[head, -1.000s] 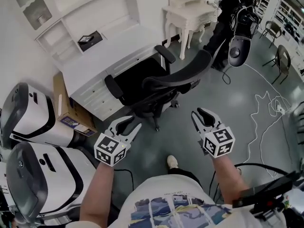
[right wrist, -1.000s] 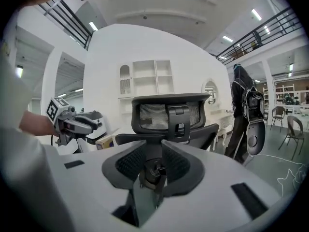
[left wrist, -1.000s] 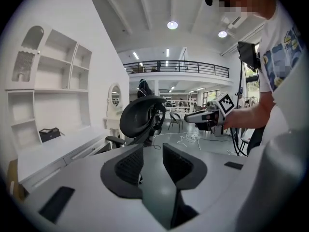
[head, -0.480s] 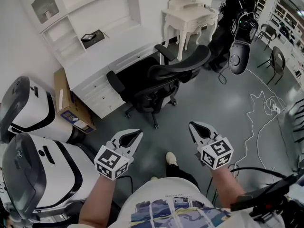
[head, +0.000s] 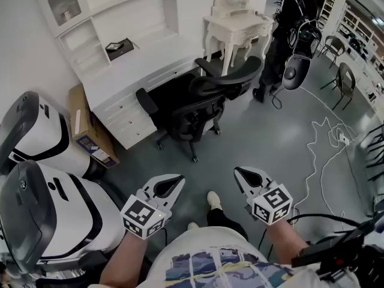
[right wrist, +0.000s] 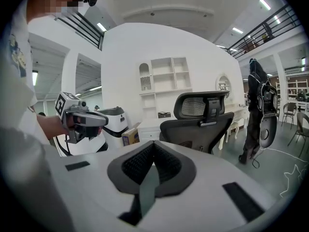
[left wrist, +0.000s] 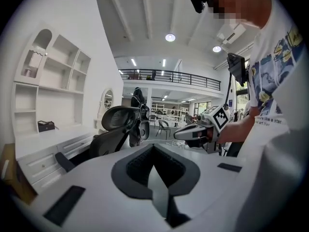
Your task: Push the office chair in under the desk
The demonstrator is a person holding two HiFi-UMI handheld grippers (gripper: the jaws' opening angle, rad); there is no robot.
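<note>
At the white tabletop (head: 139,65) by the wall, the office chair (head: 193,110) stands with its seat in the dark kneehole and its back turned out toward us. One armrest sits in front of the drawers, the other close to the tabletop's edge. We judge the chair as good as home, since the armrests look likely to meet the front before the seat goes much deeper.

Left tongs (head: 173,182): jaws together, nothing between them. Right tongs (head: 243,174): the same. Each gripper view confirms a closed seam, with the chair well beyond it. Both tongs are low in front of our body, side by side and well apart from the chair, with bare grey floor (head: 264,131) between.

Closed jaws suit this job, we think. A push needs a blunt tip, not a grip.

A cardboard box (head: 84,131) and two white machines (head: 36,149) crowd the tabletop's left side. A person (head: 288,17) stands beyond the chair, so any further shove should run straight in.
</note>
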